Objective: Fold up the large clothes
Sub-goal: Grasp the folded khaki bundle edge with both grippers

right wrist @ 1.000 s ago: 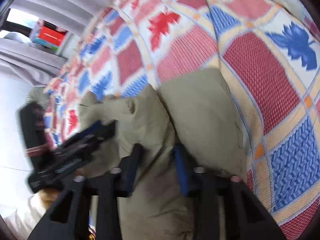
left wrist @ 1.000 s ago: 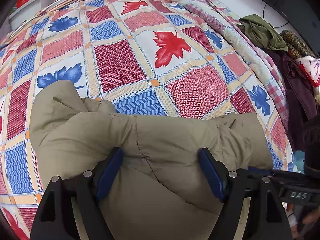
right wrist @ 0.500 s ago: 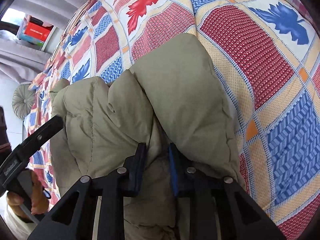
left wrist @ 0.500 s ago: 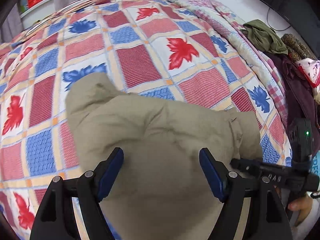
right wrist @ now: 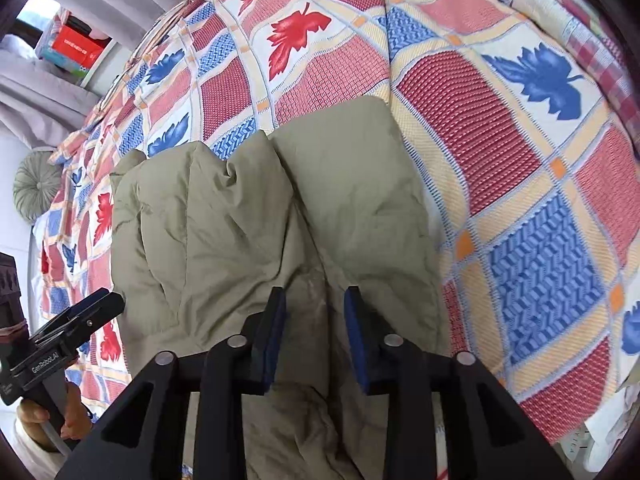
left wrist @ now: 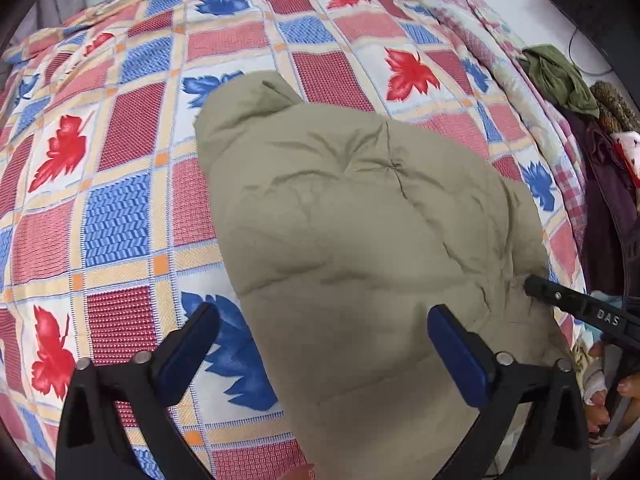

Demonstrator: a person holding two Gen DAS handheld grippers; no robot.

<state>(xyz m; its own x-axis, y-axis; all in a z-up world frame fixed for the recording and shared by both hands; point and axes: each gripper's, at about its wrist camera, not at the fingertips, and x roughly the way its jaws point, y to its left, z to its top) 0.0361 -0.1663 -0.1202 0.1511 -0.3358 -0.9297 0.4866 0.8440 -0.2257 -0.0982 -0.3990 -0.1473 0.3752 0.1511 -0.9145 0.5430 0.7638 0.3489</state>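
Observation:
A padded khaki jacket [left wrist: 360, 208] lies folded in a bundle on the patchwork bedspread [left wrist: 120, 216] with red and blue leaves. My left gripper [left wrist: 322, 314] hovers over its near edge, jaws opening wide; the left fingertip is over the bedspread, the right over the jacket, and neither pad presses on it. In the right wrist view the jacket [right wrist: 224, 216] shows two puffy folds. My right gripper [right wrist: 315, 294] is over the crease between them, jaws opening, with fabric below the gap and the pads off it. The right gripper's tip [left wrist: 536, 282] touches the jacket's right edge.
A rolled quilt [left wrist: 480, 40] runs along the bed's right side, with a heap of green and dark clothes [left wrist: 560, 80] beyond it. A round grey cushion [right wrist: 36, 184] and a shelf with a red box [right wrist: 76, 46] stand off the bed's far left. A hand [right wrist: 48, 420] holds the left gripper.
The left jaws have spread and let go of the jacket, and that gripper has drawn back and left. The right jaws, shut on a fold before, have parted. The jacket now lies flatter.

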